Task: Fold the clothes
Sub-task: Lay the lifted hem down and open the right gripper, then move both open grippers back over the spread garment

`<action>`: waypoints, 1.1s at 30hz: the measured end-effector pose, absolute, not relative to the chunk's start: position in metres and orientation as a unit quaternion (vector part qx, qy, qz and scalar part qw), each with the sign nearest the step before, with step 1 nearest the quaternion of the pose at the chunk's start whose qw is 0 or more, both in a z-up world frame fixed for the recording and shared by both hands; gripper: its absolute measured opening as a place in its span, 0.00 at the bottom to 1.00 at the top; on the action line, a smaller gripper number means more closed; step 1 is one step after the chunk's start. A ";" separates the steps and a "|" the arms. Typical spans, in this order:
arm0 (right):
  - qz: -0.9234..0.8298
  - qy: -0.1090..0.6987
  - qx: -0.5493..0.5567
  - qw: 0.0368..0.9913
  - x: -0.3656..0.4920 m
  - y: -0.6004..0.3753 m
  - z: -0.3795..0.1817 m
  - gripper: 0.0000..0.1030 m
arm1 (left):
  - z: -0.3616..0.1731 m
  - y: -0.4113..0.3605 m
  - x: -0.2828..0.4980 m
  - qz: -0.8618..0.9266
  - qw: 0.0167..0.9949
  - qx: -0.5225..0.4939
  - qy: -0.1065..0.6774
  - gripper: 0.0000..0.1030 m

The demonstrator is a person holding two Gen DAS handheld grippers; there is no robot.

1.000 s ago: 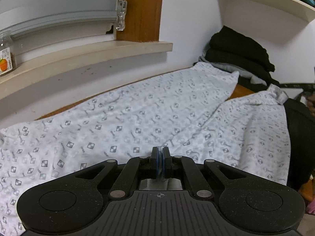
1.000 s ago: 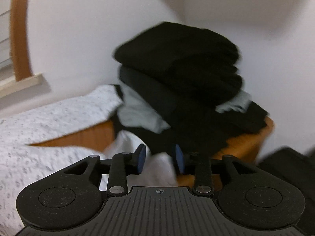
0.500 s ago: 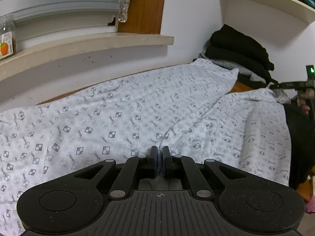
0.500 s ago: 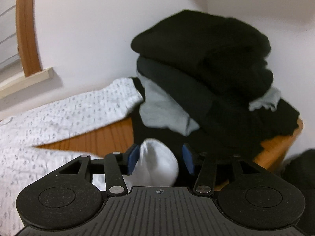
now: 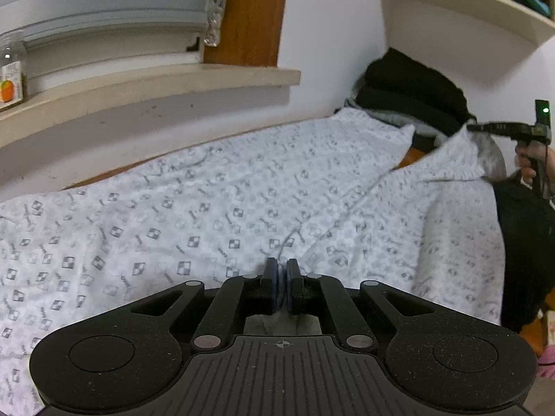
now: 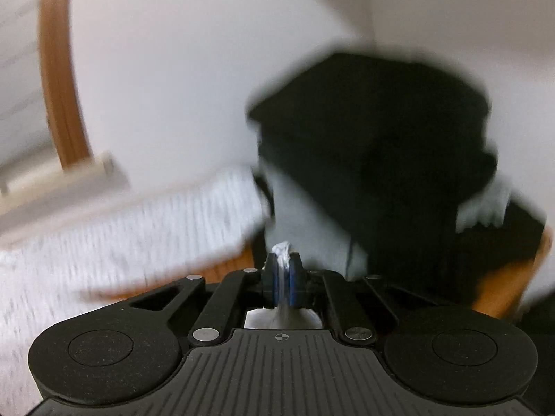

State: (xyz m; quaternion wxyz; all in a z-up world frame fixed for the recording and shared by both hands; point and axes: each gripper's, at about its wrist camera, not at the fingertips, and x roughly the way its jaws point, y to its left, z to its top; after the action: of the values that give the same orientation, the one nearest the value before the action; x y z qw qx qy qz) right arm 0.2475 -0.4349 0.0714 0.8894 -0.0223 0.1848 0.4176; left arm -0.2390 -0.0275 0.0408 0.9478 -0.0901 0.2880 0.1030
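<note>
A white garment with a small grey square print [image 5: 222, 208] lies spread over a wooden surface. My left gripper [image 5: 281, 270] is shut on its near edge, with cloth pinched between the blue pads. My right gripper [image 6: 285, 267] is shut on a bunched white corner of the same garment [image 6: 138, 228]; a tuft of cloth pokes up between the pads. In the left wrist view the right gripper [image 5: 471, 127] shows at the far right, lifting that corner off the surface, with a person's hand [image 5: 529, 163] behind it.
A pile of folded black and grey clothes [image 6: 374, 152] sits in the corner against the white wall [image 6: 194, 69], also visible as the dark clothes pile [image 5: 412, 93]. A window ledge [image 5: 138, 86] with a jar [image 5: 12, 69] runs along the back. A shelf [image 5: 468, 3] hangs above.
The right gripper closed on the white corner that lay between its open pads and lifted it. The left gripper stayed shut on the near edge.
</note>
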 end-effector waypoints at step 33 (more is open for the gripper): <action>0.441 0.189 -0.131 0.868 0.181 -0.389 0.045 0.40 | 0.069 0.033 -0.374 0.285 0.918 -0.135 0.238 1.00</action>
State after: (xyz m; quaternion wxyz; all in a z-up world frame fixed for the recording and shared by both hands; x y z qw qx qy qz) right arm 0.1812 -0.3887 0.0453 0.8677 -0.1309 0.1892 0.4406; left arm -0.3737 0.0329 0.0690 0.9183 -0.1354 0.2384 0.2854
